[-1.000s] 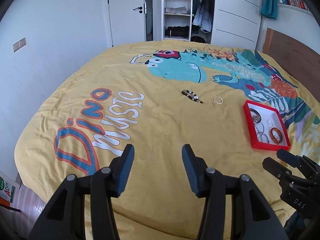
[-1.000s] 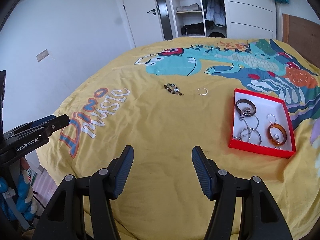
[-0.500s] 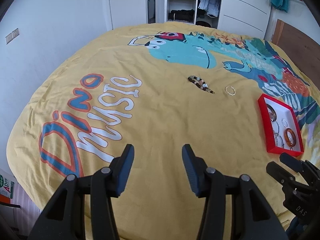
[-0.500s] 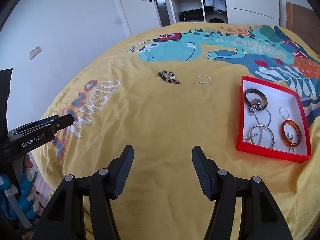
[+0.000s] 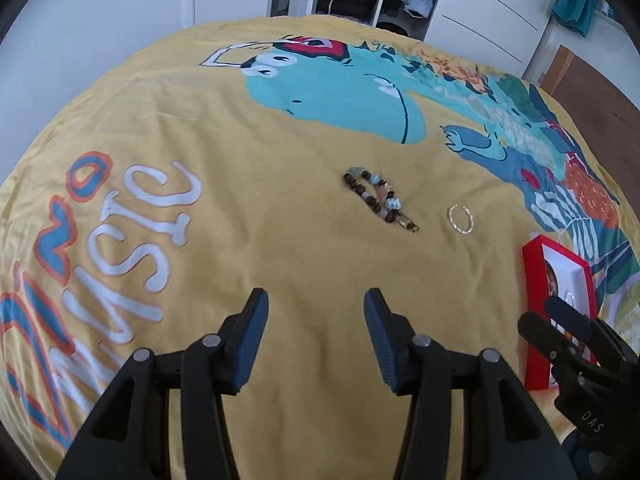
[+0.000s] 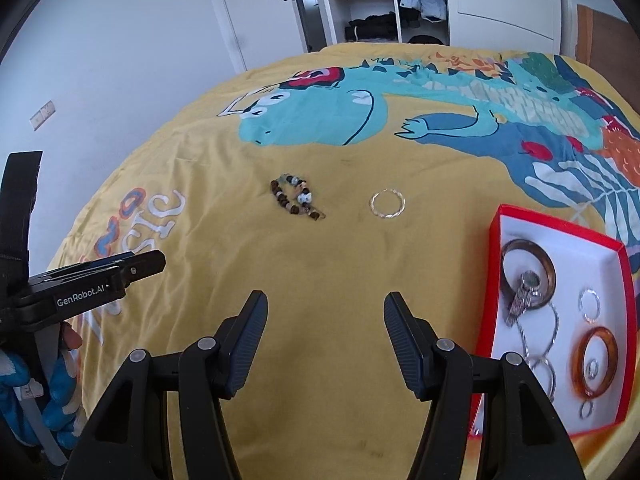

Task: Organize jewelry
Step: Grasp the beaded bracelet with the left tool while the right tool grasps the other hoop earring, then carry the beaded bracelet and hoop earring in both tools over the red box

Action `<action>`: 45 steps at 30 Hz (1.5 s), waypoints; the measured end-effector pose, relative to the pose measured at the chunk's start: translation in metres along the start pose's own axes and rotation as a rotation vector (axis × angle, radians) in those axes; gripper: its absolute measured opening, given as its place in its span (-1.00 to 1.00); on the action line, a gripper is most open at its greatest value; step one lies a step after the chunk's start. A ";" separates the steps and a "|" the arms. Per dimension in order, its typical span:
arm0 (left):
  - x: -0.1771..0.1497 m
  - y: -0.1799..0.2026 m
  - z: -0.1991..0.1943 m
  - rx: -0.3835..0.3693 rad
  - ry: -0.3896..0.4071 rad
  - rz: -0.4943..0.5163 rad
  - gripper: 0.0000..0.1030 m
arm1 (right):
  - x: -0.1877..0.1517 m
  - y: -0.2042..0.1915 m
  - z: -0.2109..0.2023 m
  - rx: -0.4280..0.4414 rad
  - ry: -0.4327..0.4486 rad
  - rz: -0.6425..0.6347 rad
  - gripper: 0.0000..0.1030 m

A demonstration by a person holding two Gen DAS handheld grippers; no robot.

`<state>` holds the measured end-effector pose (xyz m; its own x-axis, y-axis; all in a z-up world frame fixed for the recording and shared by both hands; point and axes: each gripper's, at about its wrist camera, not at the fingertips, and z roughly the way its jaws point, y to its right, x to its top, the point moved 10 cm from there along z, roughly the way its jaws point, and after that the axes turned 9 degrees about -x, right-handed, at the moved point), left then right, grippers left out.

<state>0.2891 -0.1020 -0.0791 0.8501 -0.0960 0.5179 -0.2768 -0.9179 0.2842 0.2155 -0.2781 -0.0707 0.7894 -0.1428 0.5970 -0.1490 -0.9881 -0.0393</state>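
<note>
A beaded bracelet (image 5: 378,199) (image 6: 295,199) lies on the yellow bedspread, with a thin silver bangle (image 5: 461,219) (image 6: 387,203) to its right. A red tray (image 6: 496,280) (image 5: 534,312) with a white floor at the right holds several rings and bangles, among them a brown bangle (image 6: 528,269) and an amber one (image 6: 595,361). My left gripper (image 5: 314,320) is open and empty, above the bed short of the beaded bracelet. My right gripper (image 6: 324,320) is open and empty, left of the tray.
The yellow bedspread (image 5: 240,220) carries a dinosaur print and large letters. Beyond the bed stand a white door (image 6: 260,4), an open wardrobe (image 6: 372,0) and a wooden headboard (image 5: 592,88) at the right. The bed's left edge drops to the floor.
Both grippers have moved forward and lower over the bed, so the beaded bracelet, bangle and tray look nearer. Both jaws stay open.
</note>
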 end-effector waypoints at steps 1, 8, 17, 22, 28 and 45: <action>0.006 0.004 0.011 -0.011 -0.006 0.001 -0.07 | 0.007 0.004 0.008 -0.004 -0.003 0.003 0.16; 0.041 0.024 0.090 -0.057 -0.065 -0.001 0.08 | 0.040 0.031 0.066 -0.023 -0.046 0.030 0.16; 0.067 0.029 0.156 -0.012 -0.108 0.057 0.37 | 0.046 0.047 0.124 -0.049 -0.131 0.022 0.16; 0.073 0.031 0.166 0.004 -0.091 0.112 0.40 | 0.056 0.043 0.146 -0.046 -0.141 0.012 0.16; 0.071 0.030 0.165 -0.011 -0.048 0.170 0.37 | 0.064 0.038 0.165 -0.069 -0.139 -0.017 0.12; 0.057 0.012 0.101 -0.049 0.025 0.131 -0.79 | 0.045 0.031 0.126 -0.011 -0.099 0.011 -0.22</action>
<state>0.3790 -0.1575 -0.1278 0.7942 -0.2037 0.5724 -0.4065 -0.8784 0.2514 0.3216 -0.3223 -0.1462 0.8426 -0.1596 0.5144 -0.1646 -0.9857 -0.0362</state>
